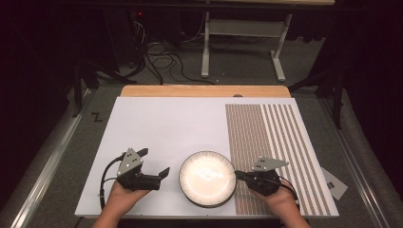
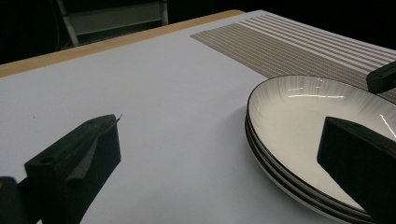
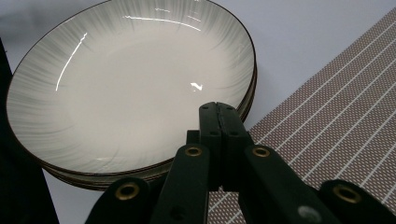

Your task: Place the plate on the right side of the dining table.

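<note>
Your stack of plates (image 1: pixel 207 178) sits low in the centre of the high view, on the white board (image 1: pixel 161 128) just left of the striped mat (image 1: pixel 275 142), and both tools flank it. The left gripper (image 1: pixel 154 164) has its jaws spread wide with nothing between them; in the left gripper view one jaw hangs over the bare board at lower left and the other over the near rim of the plates (image 2: pixel 299 116) at lower right. The right gripper (image 3: pixel 218 114) has its jaws pressed together on nothing, their tips over the right-hand rim of the stack (image 3: pixel 130 79). That is the main risk as I judge it: if you push in with shut jaws you will shove the stack across the smooth board instead of gripping it, and it could slide into the left jaw. A second risk is pinching more than one rim, since the edges lie tightly nested; lifting two or three by one thin edge could let them slip or tilt out. The glazed rim looks slick, so a shallow bite may not hold. Hard to tell: exactly how many plates are stacked, because glare washes out the top plate in the high view, and whether the right tips touch the rim or hover just above it.
</note>
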Demonstrator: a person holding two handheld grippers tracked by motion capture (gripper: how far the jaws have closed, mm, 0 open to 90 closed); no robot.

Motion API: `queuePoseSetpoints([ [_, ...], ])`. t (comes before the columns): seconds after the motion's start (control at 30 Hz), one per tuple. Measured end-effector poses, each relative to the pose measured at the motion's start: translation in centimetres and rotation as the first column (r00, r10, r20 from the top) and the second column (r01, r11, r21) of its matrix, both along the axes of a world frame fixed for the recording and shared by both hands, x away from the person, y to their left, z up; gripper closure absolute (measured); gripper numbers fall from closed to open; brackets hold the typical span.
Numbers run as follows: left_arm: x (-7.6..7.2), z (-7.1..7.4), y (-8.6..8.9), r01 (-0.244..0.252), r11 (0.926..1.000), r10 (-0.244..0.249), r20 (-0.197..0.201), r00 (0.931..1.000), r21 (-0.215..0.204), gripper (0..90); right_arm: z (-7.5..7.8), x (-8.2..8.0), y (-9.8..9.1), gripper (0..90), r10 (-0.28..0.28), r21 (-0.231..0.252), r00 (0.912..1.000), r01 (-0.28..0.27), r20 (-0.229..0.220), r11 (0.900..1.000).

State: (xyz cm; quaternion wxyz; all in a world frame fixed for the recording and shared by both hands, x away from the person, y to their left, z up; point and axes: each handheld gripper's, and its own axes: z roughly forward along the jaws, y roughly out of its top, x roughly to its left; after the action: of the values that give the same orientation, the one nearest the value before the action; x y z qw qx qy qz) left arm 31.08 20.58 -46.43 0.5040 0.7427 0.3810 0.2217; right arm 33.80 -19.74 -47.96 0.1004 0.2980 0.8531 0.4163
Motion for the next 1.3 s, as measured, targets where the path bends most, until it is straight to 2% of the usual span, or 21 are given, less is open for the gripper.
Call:
queuePoseSetpoints([
  [1.1, 0.05, 0.01, -0.11, 0.012, 0.9999, -0.012, -0.005, 0.9999, 0.003, 0.1, -0.14, 0.08, 0.19, 90.0, -0.022, 0.002, 0.9997, 0.022, -0.004, 0.9997],
  [1.23, 0.03, 0.00, -0.08, 0.011, 0.9999, -0.011, -0.005, 0.9999, 0.001, 0.1, -0.26, 0.03, 0.30, 90.0, -0.002, 0.008, 0.9999, 0.002, -0.017, 1.0000],
  [1.3, 0.03, 0.00, -0.03, 0.011, 0.9999, -0.011, -0.006, 0.9999, 0.002, 0.1, -0.37, -0.13, 0.77, 90.0, 0.010, -0.008, 0.9998, -0.011, -0.017, 0.9999],
])
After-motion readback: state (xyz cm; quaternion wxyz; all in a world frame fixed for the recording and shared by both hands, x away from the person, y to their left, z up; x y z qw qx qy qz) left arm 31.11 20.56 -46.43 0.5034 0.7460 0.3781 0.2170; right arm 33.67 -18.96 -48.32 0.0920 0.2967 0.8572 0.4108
